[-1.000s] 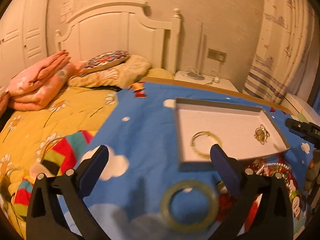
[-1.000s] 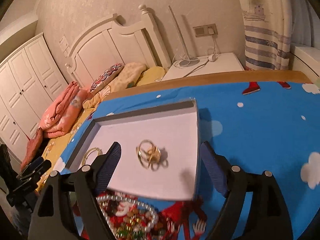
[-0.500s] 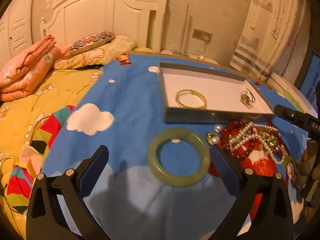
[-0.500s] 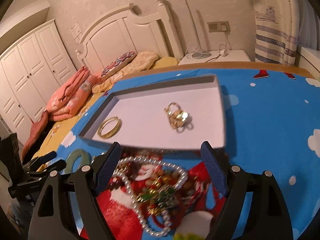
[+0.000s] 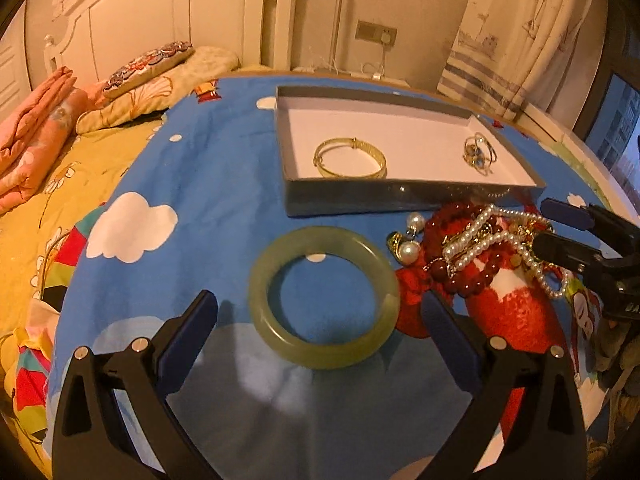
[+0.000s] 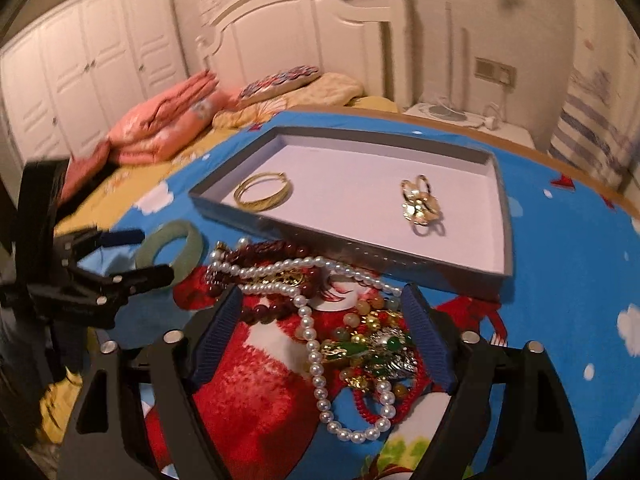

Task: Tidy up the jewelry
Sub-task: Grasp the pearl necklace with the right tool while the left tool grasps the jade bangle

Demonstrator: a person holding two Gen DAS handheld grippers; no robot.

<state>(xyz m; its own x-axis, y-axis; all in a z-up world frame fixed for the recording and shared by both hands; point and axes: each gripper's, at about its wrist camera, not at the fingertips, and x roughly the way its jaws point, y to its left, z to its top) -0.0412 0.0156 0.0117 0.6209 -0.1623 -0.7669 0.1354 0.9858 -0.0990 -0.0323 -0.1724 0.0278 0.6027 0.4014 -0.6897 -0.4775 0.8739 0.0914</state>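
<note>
The left claw [image 5: 318, 324] hangs released over the blue cartoon-print cloth [image 5: 208, 168] on the surface, its jaws spread wide and touching nothing; the green jade bangle [image 5: 323, 298] lies flat on the cloth between and just ahead of the tips, nearer the right-hand finger, apart from both pads; beyond the bangle, further ahead of this claw, sits the shallow grey tray [image 5: 360, 200] with a white floor, a gold bangle [image 5: 350, 158] in its near left part and a small gold cluster of rings [image 5: 479, 154] toward its right end; just right of the jade bangle, touching the tray's near wall, lies a heap of jewelry, with pearl drop earrings [image 5: 412, 236] at its left edge; the right claw [image 6: 324, 328] is over that heap, its jaws having just been closing yet not gripping, standing apart either side of the pearl necklace [image 6: 316, 344] and the tangle of gold and green beads [image 6: 372, 350], which rest on the cloth below; dark red beads [image 6: 276, 250] lie ahead and left of its left finger; the tray stands just beyond its tips.
</note>
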